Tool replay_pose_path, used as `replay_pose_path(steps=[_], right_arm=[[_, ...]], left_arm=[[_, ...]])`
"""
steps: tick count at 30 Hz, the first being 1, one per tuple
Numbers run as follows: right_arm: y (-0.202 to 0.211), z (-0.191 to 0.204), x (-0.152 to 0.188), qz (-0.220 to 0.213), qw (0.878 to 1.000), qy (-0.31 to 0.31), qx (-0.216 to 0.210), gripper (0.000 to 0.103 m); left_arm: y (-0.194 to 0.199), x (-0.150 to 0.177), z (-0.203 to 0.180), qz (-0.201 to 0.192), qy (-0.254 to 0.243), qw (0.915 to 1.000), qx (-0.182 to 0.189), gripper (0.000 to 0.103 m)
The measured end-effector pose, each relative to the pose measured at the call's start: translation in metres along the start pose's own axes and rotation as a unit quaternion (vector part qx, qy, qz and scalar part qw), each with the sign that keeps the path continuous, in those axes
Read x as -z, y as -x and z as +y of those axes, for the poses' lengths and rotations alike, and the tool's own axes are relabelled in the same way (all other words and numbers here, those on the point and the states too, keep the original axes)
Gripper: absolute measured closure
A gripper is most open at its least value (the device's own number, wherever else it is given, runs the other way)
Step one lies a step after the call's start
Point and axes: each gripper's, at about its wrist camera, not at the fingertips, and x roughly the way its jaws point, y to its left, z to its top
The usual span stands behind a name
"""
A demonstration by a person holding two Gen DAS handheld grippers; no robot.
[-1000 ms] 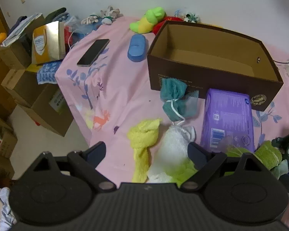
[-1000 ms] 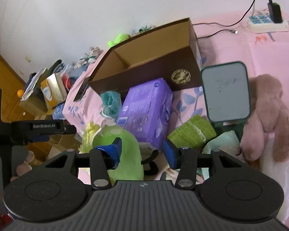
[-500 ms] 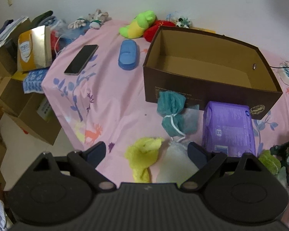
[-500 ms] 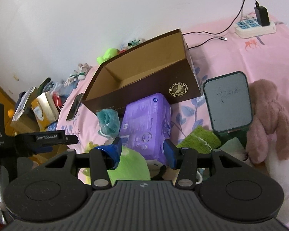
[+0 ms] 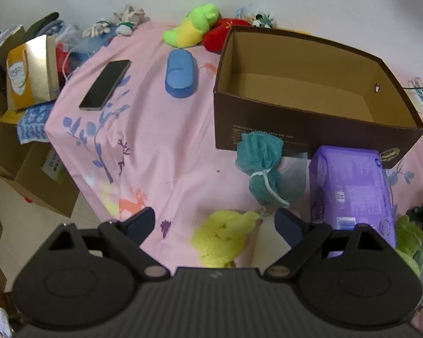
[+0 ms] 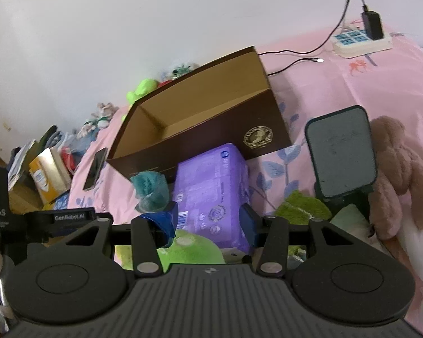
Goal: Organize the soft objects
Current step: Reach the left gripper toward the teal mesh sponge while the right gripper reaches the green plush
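Green plush [image 6: 196,249] at the bottom centre of your right view is mostly hidden behind the right gripper [image 6: 208,219], whose spread fingers hold nothing. Low in your left view, a yellow cloth [image 5: 221,238] is cut off by the left gripper [image 5: 214,222]; the white patch beside it is hard to make out. That gripper hovers wide open above the pink sheet [image 5: 160,140]. The brown box [image 5: 310,95] sits upper right, with a teal pouf [image 5: 263,171] and purple pack [image 5: 349,186] touching its near wall.
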Motion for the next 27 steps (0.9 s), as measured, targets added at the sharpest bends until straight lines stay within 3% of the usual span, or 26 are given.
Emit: replay_pose_path(steps=[9,17,21,27], right_arm=[[0.001,-0.003,0.006,-0.006,0.999,-0.029,0.032,0.072],[0.002,-0.012,0.011,-0.009,0.997,-0.055,0.061,0.072],[0.002,-0.014,0.012,-0.011,0.996,-0.059,0.067,0.072],[0.004,-0.019,0.012,-0.014,0.994,-0.071,0.08,0.072]], left_arm=[[-0.023,-0.005,0.014,0.005,-0.003,0.9998,0.02,0.012],[-0.048,-0.015,0.033,0.011,0.032,0.9964,0.077,0.012],[-0.062,-0.025,0.027,0.01,0.04,0.9938,0.103,0.012],[-0.089,-0.033,0.014,0.025,0.042,0.9924,0.112,0.012]])
